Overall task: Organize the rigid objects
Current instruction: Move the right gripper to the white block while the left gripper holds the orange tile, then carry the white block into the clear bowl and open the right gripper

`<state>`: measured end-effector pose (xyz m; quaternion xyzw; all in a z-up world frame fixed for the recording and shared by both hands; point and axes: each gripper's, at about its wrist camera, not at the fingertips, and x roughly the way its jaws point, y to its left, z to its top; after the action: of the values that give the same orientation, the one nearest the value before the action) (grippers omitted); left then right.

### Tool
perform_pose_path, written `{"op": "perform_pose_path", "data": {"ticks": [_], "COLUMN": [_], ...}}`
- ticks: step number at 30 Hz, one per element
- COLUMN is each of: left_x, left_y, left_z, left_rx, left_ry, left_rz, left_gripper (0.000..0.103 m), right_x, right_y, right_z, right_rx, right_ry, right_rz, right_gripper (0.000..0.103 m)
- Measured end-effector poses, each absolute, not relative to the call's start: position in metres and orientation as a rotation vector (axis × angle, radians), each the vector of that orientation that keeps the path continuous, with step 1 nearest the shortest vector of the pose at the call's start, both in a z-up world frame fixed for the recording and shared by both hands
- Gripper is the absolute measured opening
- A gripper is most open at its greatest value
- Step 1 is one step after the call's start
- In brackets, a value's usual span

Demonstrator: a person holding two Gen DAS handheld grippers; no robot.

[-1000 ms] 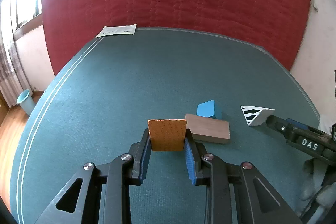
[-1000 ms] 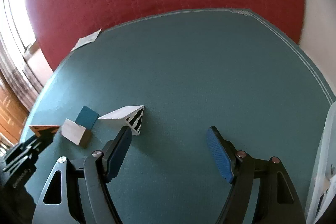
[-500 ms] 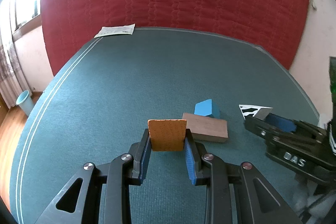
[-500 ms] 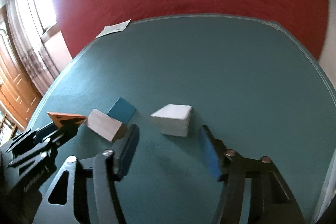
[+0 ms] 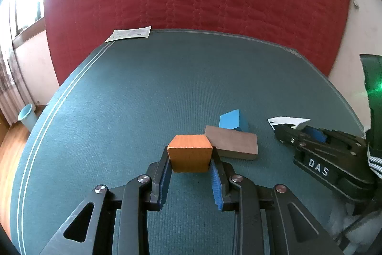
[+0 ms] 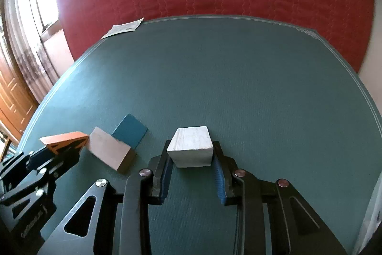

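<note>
the right claw [image 6: 192, 160] has just been closing and its pads now press both sides of the white block [image 6: 191, 146], which sits on the green table [image 6: 238, 87] straight ahead, short axis across the jaws. the left claw [image 5: 190, 165] grips the orange block [image 5: 190, 155], now tipped forward, just beside the brown slab [image 5: 232, 141] and blue block [image 5: 232, 121].

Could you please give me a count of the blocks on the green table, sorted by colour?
Orange block: 1
Brown block: 1
Blue block: 1
White block: 1
Total: 4 blocks
</note>
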<state>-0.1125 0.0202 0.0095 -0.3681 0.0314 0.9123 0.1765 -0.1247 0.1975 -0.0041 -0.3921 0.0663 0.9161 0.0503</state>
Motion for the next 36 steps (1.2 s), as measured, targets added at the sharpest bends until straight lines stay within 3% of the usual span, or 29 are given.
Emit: {"op": "perform_pose_path", "data": {"ticks": [36], "left_x": [-0.071], "left_y": [0.046], "left_z": [0.011], "left_rx": [-0.986], "left_ry": [0.219], "left_rz": [2.632], "left_gripper": [0.031], "right_x": [0.004], "right_y": [0.239], "right_z": [0.001], "right_rx": [-1.142], "right_ry": [0.438], "right_rz": [2.768], "right_gripper": [0.032]}}
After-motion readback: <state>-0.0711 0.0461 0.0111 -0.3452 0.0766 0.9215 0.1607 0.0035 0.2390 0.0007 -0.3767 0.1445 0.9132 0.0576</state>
